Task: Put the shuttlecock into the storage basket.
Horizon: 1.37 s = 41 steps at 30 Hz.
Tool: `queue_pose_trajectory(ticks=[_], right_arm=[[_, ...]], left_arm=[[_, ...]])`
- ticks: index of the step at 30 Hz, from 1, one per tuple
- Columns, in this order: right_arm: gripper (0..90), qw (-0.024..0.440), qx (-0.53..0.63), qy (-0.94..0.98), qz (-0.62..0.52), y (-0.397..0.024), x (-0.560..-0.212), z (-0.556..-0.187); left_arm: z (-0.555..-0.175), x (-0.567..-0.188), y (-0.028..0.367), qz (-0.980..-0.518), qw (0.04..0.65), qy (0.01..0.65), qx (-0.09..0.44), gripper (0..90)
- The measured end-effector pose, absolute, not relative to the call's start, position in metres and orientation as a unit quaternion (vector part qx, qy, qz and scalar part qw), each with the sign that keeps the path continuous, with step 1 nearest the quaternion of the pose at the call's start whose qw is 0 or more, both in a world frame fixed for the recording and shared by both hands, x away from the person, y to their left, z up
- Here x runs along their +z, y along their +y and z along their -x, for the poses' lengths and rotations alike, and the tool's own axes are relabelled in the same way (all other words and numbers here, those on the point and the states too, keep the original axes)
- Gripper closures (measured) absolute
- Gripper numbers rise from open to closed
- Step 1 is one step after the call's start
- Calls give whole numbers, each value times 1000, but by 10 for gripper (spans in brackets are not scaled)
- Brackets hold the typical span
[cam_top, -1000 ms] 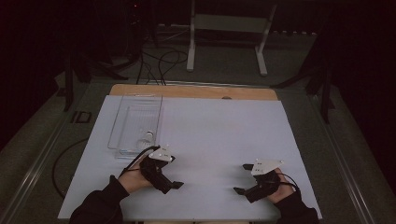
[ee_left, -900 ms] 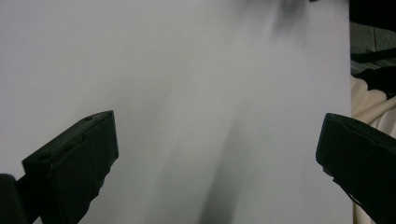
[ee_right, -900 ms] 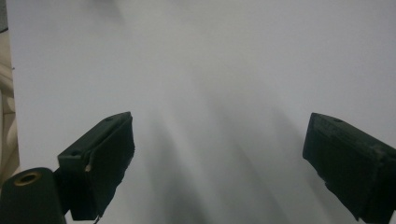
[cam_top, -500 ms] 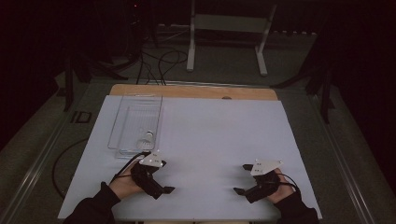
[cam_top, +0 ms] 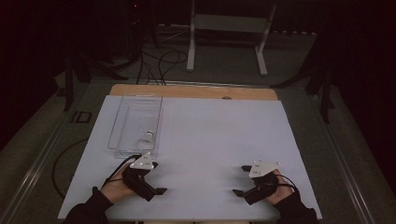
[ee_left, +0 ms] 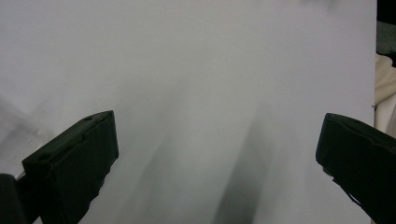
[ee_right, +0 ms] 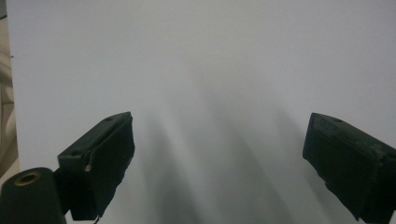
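Near the front left of the white table point(cam_top: 210, 140), a hand holds my left gripper point(cam_top: 157, 178) open, with its jaws wide apart and pointing right. In the left gripper view, nothing lies in my left gripper point(ee_left: 215, 158), just bare white surface. At the front right my right gripper point(cam_top: 240, 180) is open too and points left. In its own view, my right gripper point(ee_right: 219, 158) holds nothing. A clear plastic tray point(cam_top: 133, 116) stands just beyond the left gripper, and a small white object point(cam_top: 147, 136) lies in its near end.
A wooden strip point(cam_top: 191, 92) runs along the table's far edge. Behind it, a white metal stand point(cam_top: 229, 42) and loose cables point(cam_top: 159, 58) sit on the dark floor. A black cable point(cam_top: 60, 158) loops off the table's left side.
My left gripper has drawn back a little to the left and toward the near edge, away from the tray. The right gripper has stayed put.
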State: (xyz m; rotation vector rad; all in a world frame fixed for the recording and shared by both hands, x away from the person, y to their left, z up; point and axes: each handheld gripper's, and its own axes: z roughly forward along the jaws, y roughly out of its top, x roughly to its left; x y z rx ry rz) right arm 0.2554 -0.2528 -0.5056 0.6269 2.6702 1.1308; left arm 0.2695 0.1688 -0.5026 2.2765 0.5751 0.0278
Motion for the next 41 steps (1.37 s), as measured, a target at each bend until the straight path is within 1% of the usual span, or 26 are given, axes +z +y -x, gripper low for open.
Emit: queue_pose_trajectory(ticks=[6,13,19,25,41], right_arm=[[88,87,378,898,-209,-251,-505,-254],[87,87,378,898,-207,-251,-506,-254],[87,88,377,898,-209,-253,-507,-254],[87,88,377,898,-208,-253,-508,-254],[88,87,376,899,-209,-253,-509,-254]], left_arm=[[-266,-505,181,-890,391,235,4,0],[-263,-503,196,-878,405,255,14,0],[-262,-505,204,-876,406,260,17,0],[-260,-506,205,-871,415,264,14,0],[-259,-512,198,-873,410,264,12,0]])
